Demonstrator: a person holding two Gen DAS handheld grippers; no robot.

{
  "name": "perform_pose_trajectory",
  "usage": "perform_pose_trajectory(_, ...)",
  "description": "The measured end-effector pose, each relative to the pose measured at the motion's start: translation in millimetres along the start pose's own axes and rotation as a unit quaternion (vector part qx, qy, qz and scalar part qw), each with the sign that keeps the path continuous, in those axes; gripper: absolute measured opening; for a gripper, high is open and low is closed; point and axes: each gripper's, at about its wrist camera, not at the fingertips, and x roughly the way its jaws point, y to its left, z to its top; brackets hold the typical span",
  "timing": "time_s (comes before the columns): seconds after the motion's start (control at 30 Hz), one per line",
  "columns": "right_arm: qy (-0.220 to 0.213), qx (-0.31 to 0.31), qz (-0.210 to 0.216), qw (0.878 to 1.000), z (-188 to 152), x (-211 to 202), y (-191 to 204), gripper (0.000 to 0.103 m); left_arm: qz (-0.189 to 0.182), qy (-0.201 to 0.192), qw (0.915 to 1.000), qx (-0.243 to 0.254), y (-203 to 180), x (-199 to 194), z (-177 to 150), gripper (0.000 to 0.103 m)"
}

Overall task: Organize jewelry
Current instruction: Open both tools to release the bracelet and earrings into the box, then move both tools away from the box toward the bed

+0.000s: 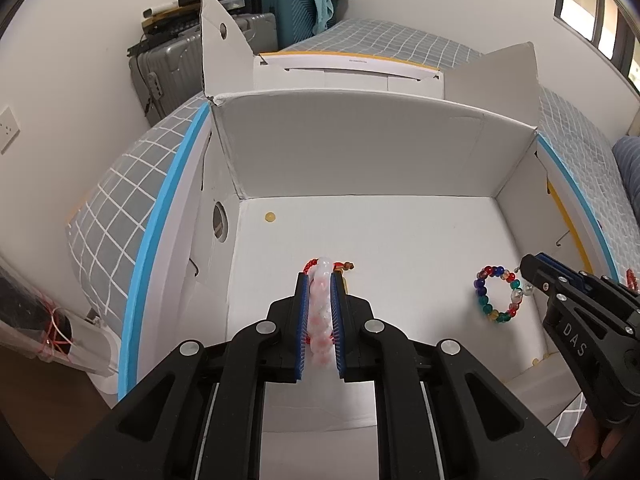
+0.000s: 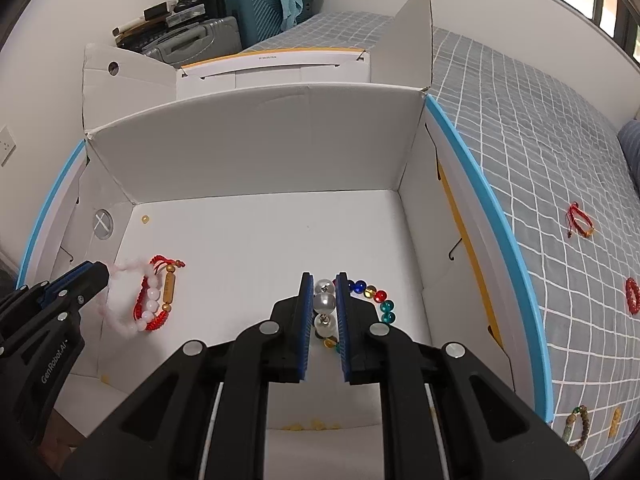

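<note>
A white cardboard box (image 1: 360,152) stands open on the bed. My left gripper (image 1: 320,276) is shut on a pale pink bead bracelet (image 1: 322,312) low over the box floor, beside a red cord bracelet (image 2: 158,300) with a gold tube. The pink bracelet (image 2: 120,308) and the left gripper (image 2: 102,272) also show in the right wrist view. My right gripper (image 2: 324,280) is shut on a multicoloured bead bracelet (image 2: 376,296) at its silver beads, on the box floor at the right. That bracelet (image 1: 496,296) and the right gripper (image 1: 526,268) show in the left wrist view.
More bracelets lie on the grey checked bedspread (image 2: 520,140) right of the box: a red cord one (image 2: 580,220), a red bead one (image 2: 633,296), a green-brown one (image 2: 576,428). A loose yellow bead (image 1: 270,217) lies in the box. Suitcases (image 1: 172,68) stand behind.
</note>
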Motion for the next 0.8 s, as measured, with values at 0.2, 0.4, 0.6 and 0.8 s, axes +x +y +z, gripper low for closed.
perform_pose_trajectory(0.2,-0.004,-0.001,-0.001,1.000,-2,-5,-1,0.017,-0.001,-0.004,1.0000,0.001,-2,-6,-1,0.015)
perform_pose_trajectory(0.4,-0.031,0.008,0.008,0.999,-1,-23,-6,0.060,0.008,-0.021,0.9997,0.004,-4,-20,-2,0.049)
perform_pose_trajectory(0.6,-0.061,0.012,0.004,0.998,0,-45,-12,0.082,0.007,-0.044,0.9990,0.008,-6,-37,-4,0.070)
perform_pose_trajectory(0.8,-0.073,0.019,-0.003,0.997,-1,-58,-19,0.091,0.009,-0.058,0.9982,0.008,-10,-50,-4,0.081)
